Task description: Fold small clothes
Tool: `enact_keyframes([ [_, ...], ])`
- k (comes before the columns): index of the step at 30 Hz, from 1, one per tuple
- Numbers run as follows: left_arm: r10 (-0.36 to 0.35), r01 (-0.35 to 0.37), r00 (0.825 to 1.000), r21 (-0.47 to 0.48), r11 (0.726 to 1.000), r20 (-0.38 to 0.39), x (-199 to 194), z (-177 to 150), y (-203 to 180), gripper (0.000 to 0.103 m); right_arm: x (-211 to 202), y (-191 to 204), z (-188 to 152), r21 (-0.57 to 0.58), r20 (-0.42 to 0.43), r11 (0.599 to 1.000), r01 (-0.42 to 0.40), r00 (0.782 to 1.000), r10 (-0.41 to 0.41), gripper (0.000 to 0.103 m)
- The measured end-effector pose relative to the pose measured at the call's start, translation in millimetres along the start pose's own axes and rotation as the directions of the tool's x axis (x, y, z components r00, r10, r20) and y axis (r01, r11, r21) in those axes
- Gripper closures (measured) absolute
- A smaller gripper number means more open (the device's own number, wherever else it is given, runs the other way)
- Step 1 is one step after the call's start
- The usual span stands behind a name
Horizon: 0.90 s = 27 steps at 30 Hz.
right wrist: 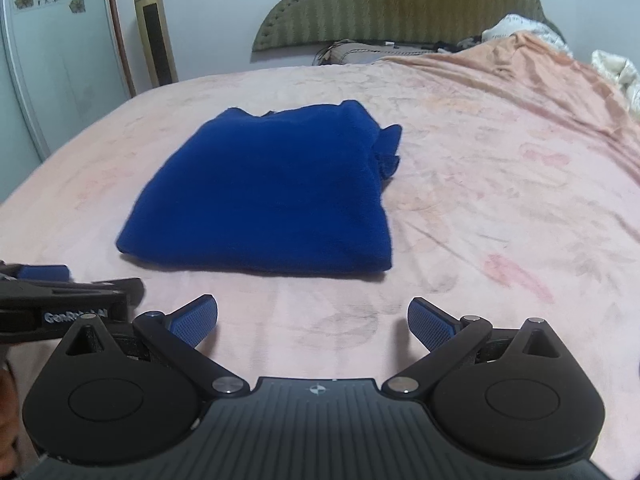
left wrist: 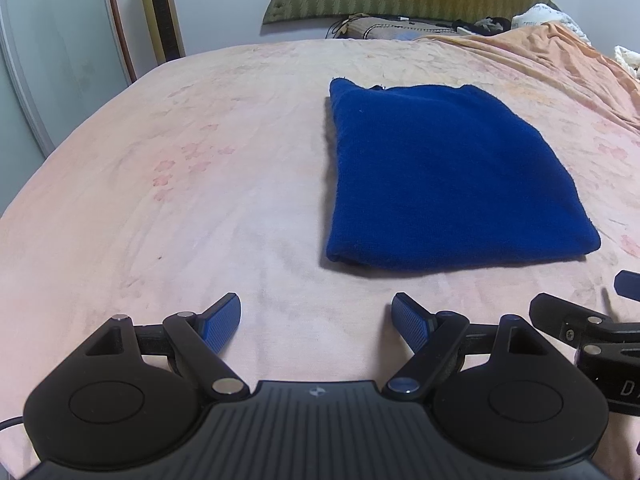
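Note:
A dark blue garment (left wrist: 444, 176) lies folded into a flat rectangle on the pink bed sheet (left wrist: 180, 184). It also shows in the right wrist view (right wrist: 272, 196), with a small bunched bit of cloth sticking out at its far right side. My left gripper (left wrist: 316, 320) is open and empty, just short of the garment's near edge and to its left. My right gripper (right wrist: 312, 320) is open and empty, just short of the near edge and toward its right. Each gripper shows at the edge of the other's view: the right one (left wrist: 592, 320) and the left one (right wrist: 68, 296).
A green padded headboard (right wrist: 400, 4) stands at the far end of the bed. A peach blanket (right wrist: 532, 76) and crumpled bedding (right wrist: 616, 72) lie at the far right. A gold tower fan (right wrist: 154, 32) and a glass door (right wrist: 52, 60) stand at the left.

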State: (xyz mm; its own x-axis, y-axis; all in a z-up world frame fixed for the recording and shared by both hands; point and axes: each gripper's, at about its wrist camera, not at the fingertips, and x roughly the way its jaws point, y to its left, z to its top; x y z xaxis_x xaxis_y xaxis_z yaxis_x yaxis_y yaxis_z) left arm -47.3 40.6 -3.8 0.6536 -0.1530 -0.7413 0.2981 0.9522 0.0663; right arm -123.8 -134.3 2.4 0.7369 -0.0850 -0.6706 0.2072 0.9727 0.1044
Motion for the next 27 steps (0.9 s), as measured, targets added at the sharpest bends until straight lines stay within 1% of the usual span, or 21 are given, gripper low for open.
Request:
enact_keyframes([
  [2,0.0,0.0,1.0,-0.002,1.0,0.005,-1.4,0.2,0.5,0.02,0.8,1.5,-0.3,-0.006,-0.004,1.0,0.021,1.0,-0.021,0.0],
  [3,-0.001,0.001,1.0,-0.005,1.0,0.006,-1.8,0.4,1.3,0.017,1.8,2.2,-0.5,-0.011,-0.007,0.999,0.037,0.999,-0.037,0.0],
  [6,-0.005,0.005,1.0,-0.01,1.0,0.008,-2.6,0.0,2.4,0.017,3.3,1.8,-1.1,-0.017,-0.012,0.998,0.059,0.998,-0.059,0.0],
  [10,0.002,-0.002,1.0,-0.007,1.0,0.009,-2.8,-0.3,1.4,0.017,1.5,-0.5,-0.9,-0.007,-0.008,0.999,0.052,0.999,-0.052,0.0],
  [17,-0.013,0.013,1.0,-0.026,1.0,-0.001,-2.8,0.1,4.3,0.017,0.7,0.9,-1.2,-0.013,-0.007,0.998,0.055,0.998,-0.055,0.0],
  [27,-0.001,0.001,1.0,-0.002,1.0,0.0,-2.9,-1.8,0.8,0.017,-2.6,4.0,-2.6,-0.035,0.0,0.997,0.075,0.997,-0.075,0.0],
])
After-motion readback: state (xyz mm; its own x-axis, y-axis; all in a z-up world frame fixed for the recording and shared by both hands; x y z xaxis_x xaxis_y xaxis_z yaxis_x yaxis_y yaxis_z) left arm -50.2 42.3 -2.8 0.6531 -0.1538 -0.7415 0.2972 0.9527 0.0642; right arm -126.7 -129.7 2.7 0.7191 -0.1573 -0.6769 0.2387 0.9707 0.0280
